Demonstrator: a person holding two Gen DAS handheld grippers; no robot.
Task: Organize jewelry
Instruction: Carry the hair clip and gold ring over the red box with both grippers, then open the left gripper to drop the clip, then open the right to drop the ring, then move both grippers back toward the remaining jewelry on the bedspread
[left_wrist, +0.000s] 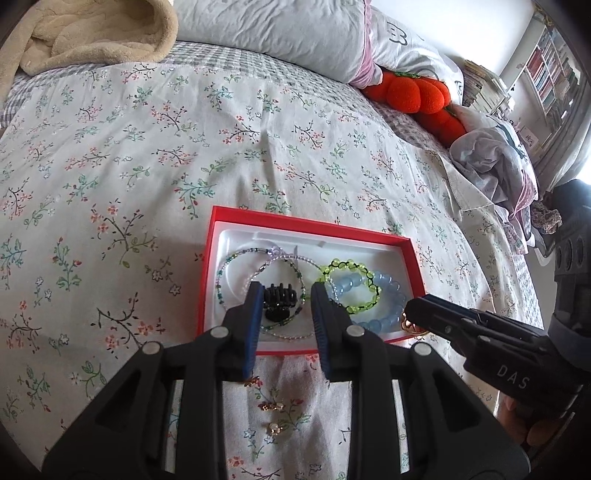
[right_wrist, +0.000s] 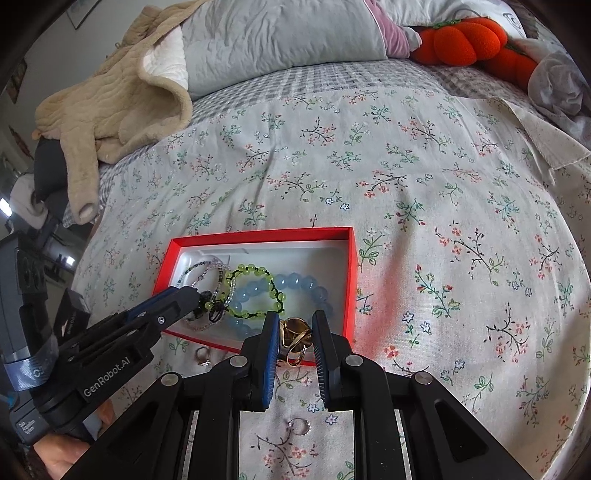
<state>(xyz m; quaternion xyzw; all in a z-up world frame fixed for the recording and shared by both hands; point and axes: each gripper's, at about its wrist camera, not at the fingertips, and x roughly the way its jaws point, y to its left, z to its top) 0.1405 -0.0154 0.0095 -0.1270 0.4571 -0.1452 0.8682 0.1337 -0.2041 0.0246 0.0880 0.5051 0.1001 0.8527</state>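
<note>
Both grippers (left_wrist: 284, 291) (right_wrist: 295, 325): black plastic, blue ribbed fingers (left_wrist: 253, 325), silver screws, white "GenRobot.AI" txt.

"DAS" in pale letters on the right gripper (left_wrist: 410, 314) body, seen from the left wrist. "GenRobot.AI" in white on the left gripper (right_wrist: 195, 295) body, seen from the right wrist. Small white print lower on its handle, too blurred to read.

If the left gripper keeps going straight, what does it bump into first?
Most likely the black hair claw lying between the left gripper fingers, inside the red box. Depth is hard to judge.
</note>
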